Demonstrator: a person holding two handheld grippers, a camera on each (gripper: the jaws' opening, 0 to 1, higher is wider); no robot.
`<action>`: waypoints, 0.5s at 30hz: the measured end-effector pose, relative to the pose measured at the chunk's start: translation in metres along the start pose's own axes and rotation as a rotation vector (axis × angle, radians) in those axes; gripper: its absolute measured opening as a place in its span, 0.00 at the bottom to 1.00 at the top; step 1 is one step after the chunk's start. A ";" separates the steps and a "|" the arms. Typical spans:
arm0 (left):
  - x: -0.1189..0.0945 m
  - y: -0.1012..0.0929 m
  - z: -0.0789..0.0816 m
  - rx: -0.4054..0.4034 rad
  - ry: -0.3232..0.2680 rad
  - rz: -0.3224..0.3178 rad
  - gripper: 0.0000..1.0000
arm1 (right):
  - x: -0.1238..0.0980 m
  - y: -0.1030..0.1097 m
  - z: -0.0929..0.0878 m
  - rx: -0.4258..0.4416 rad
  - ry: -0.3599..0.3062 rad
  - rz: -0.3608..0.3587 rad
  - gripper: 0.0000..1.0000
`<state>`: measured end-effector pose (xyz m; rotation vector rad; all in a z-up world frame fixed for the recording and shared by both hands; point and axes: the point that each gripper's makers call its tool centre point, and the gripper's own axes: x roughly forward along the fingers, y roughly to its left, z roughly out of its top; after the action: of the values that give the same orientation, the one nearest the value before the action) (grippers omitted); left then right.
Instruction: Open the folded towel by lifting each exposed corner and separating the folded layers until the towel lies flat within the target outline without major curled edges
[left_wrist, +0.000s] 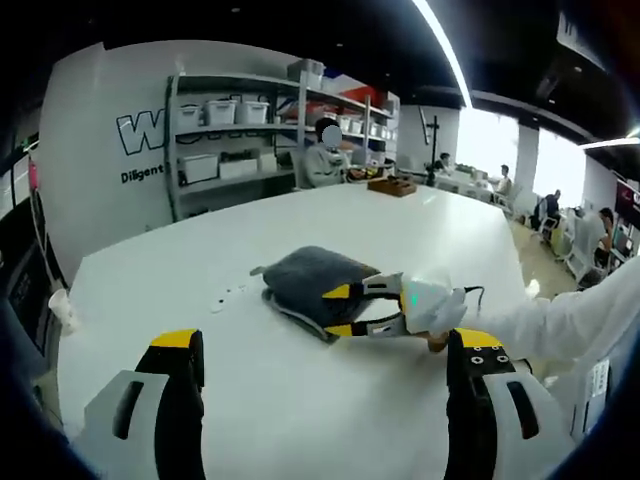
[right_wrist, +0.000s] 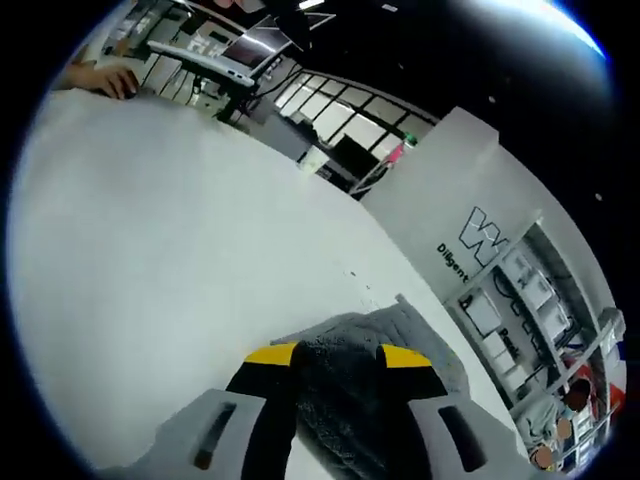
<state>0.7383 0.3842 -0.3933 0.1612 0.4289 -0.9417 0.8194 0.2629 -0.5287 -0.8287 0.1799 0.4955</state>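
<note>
Towel work on the big white table (left_wrist: 300, 420): the folded dark grey fluffy towel (left_wrist: 310, 282) lies in the middle of it.

I hold my right gripper (left_wrist: 342, 310) with its yellow-tipped jaws around the towel's near edge, fabric between them, whereas my left gripper (left_wrist: 325, 355) hangs wide and unclenched above bare tabletop. Behind stand grey storage shelves (left_wrist: 255, 135) with white bins; nothing blocks the towel.
</note>
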 end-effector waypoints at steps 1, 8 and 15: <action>0.001 0.000 -0.001 0.001 0.003 -0.001 0.99 | 0.000 0.001 0.000 0.000 -0.004 -0.002 0.21; 0.010 0.001 -0.007 -0.007 0.038 0.012 0.99 | 0.000 0.002 -0.002 0.020 -0.075 -0.016 0.12; 0.023 -0.005 -0.012 0.001 0.076 -0.001 0.99 | -0.009 -0.010 0.001 0.047 -0.159 -0.041 0.02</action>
<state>0.7426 0.3679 -0.4139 0.1984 0.4985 -0.9394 0.8160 0.2551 -0.5184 -0.7425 0.0275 0.5151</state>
